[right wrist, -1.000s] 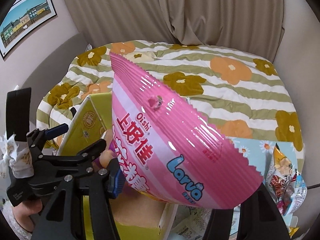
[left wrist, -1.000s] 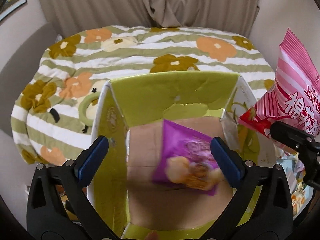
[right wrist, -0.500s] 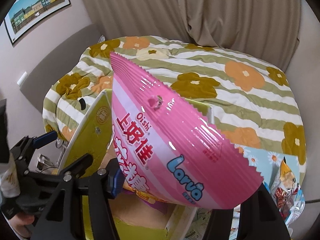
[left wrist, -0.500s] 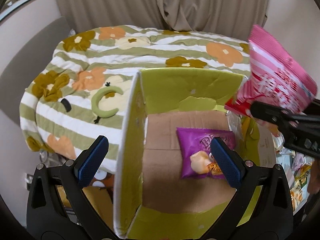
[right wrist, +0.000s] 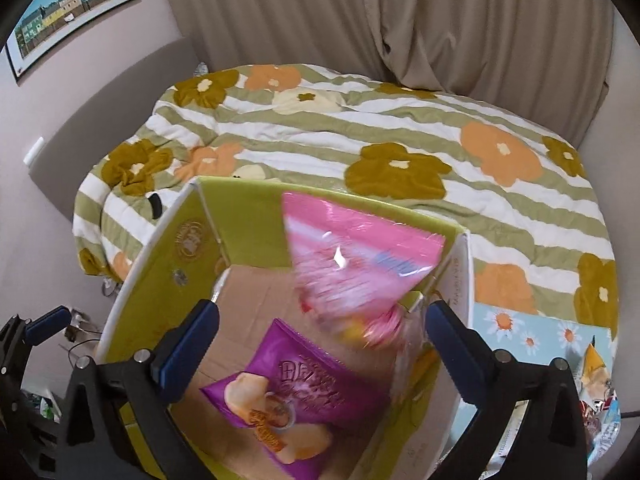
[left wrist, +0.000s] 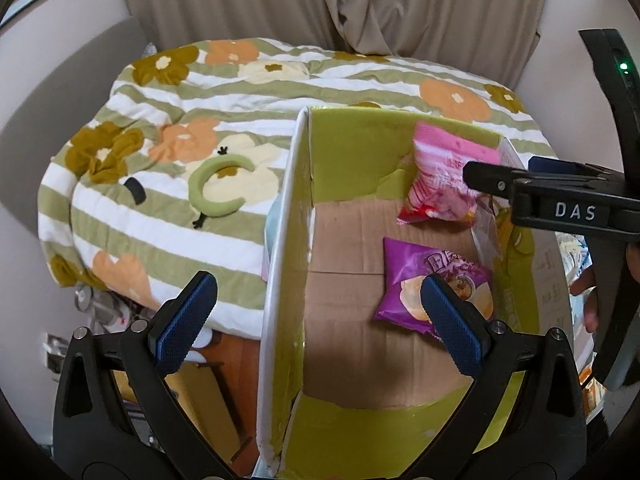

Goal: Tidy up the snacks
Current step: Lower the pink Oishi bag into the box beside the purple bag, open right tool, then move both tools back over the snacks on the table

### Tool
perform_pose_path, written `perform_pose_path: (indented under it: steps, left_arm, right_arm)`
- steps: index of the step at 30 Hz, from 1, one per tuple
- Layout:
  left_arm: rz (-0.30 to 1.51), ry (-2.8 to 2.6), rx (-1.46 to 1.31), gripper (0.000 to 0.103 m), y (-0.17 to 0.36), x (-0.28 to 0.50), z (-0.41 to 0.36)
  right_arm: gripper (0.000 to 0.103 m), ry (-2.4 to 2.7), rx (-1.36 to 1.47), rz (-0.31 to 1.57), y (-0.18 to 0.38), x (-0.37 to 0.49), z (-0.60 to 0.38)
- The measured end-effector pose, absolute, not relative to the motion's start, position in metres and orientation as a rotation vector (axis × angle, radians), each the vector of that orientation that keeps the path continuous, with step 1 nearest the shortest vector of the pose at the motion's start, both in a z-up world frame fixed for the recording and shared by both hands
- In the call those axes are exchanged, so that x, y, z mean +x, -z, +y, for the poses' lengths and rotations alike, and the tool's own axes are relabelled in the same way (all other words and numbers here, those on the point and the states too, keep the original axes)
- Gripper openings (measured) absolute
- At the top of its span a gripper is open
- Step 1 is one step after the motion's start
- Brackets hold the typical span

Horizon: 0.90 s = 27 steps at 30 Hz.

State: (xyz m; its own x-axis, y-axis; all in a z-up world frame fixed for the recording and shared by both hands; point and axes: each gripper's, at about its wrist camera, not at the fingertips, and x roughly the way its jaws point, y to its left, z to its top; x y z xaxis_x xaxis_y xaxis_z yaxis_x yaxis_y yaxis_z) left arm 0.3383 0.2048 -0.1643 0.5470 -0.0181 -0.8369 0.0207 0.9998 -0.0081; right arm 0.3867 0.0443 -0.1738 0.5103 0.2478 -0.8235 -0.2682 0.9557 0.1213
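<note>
An open cardboard box with green inner walls [left wrist: 352, 152] [right wrist: 244, 216] stands at the foot of a bed. A purple chip bag [left wrist: 432, 276] [right wrist: 296, 396] lies flat on its floor. A pink striped snack bag [left wrist: 444, 176] [right wrist: 352, 256] is inside the box at the far right corner, blurred in the right wrist view and free of any fingers. My left gripper [left wrist: 316, 320] is open and empty over the box's left wall. My right gripper [right wrist: 320, 344] is open and empty above the box; it shows in the left wrist view [left wrist: 552, 196] at the right.
The bed with a striped flower quilt [left wrist: 240, 80] [right wrist: 400, 128] lies behind the box. More snack packets [right wrist: 596, 384] lie on a daisy-print sheet [right wrist: 532, 332] to the right of the box. Curtains [right wrist: 440, 20] hang at the back. Clutter sits on the floor at left.
My right gripper opened and let go of the pink bag, which dropped into the box's far right corner. My left gripper drew back and to the left.
</note>
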Motion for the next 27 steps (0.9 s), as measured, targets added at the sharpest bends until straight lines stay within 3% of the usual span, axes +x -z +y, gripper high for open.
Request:
perform_pose_path:
  steps: [15,27]
  left_arm:
    - [0.964,0.072,0.000,0.101,0.148,0.334,0.203]
    - [0.845,0.112,0.029,0.101,0.094,0.280,0.171]
  right_arm:
    - [0.103,-0.262,-0.049,0.969,0.148,0.358,0.035]
    - [0.103,-0.207,-0.034,0.786,0.083,0.270,0.000]
